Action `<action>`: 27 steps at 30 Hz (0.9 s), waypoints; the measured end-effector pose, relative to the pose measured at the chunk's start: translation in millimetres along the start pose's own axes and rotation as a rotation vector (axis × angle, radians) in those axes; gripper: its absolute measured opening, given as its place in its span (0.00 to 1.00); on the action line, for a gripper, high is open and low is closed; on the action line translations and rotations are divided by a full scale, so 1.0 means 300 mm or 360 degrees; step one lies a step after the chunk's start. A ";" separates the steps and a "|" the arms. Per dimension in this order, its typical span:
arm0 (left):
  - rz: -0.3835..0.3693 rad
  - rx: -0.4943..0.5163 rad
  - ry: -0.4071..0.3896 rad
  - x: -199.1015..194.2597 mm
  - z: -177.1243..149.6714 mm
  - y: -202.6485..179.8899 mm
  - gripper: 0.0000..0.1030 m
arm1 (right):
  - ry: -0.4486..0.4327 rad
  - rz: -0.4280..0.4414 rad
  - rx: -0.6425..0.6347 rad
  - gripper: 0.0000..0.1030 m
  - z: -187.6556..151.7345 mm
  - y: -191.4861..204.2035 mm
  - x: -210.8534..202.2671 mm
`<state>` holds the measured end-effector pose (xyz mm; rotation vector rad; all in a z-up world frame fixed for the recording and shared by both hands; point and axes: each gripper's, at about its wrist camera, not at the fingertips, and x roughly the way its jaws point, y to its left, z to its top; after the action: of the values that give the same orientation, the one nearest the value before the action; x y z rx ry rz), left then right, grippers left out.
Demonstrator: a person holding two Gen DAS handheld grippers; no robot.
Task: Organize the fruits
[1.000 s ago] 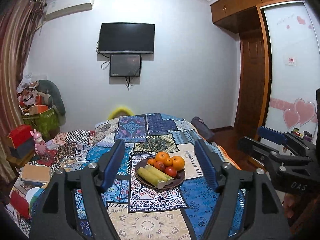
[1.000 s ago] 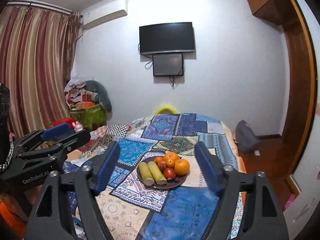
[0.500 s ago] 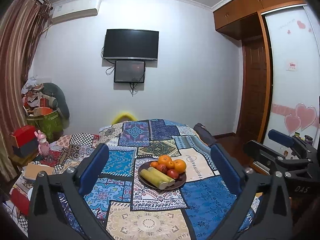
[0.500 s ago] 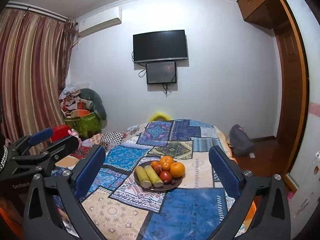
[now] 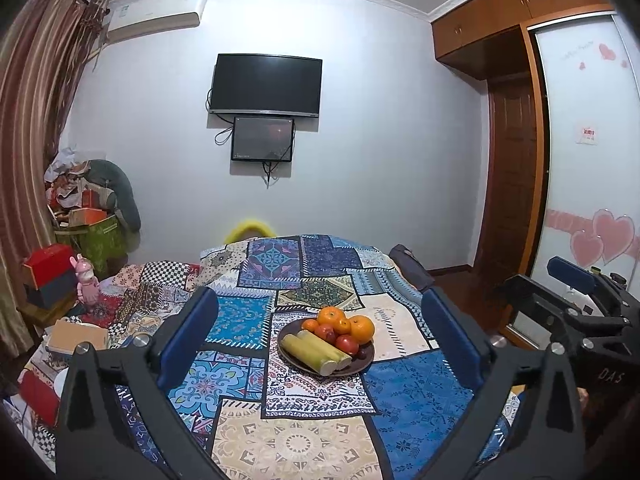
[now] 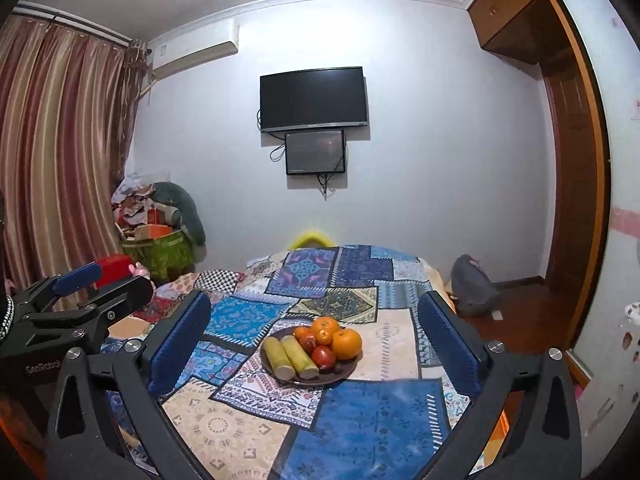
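Note:
A dark round plate (image 5: 289, 356) (image 6: 345, 372) sits mid-bed on a patchwork cover. It holds oranges (image 5: 362, 329) (image 6: 346, 344), small red fruits (image 5: 346, 344) (image 6: 323, 356) and two pale yellow-green cut stalks (image 5: 316, 354) (image 6: 294, 356). My left gripper (image 5: 319, 300) is open, well short of the plate, with nothing between its blue pads. My right gripper (image 6: 314, 300) is open too, likewise back from the plate and empty. Each gripper shows in the other's view: the right one (image 5: 536, 280) at the right edge, the left one (image 6: 116, 280) at the left edge.
The patchwork bedspread (image 5: 404, 396) covers the bed around the plate. Boxes, a pink toy (image 5: 87, 280) and piled clutter (image 5: 88, 208) stand on the left. A grey bag (image 6: 474, 292) lies on the wooden floor by the wardrobe (image 5: 580, 160) on the right.
Both grippers' jaws spread from partly open to wide open. The hands have stayed almost in place, and the plate of fruit has not moved.

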<state>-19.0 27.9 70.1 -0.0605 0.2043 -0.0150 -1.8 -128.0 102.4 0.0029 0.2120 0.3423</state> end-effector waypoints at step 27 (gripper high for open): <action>-0.0027 0.0038 -0.0001 -0.009 0.010 -0.023 1.00 | -0.0029 -0.0011 0.0006 1.00 0.022 0.008 -0.023</action>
<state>-21.0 21.1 74.0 -0.0381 0.2032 -0.0341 -7.6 -127.8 110.5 0.0089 0.1945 0.3351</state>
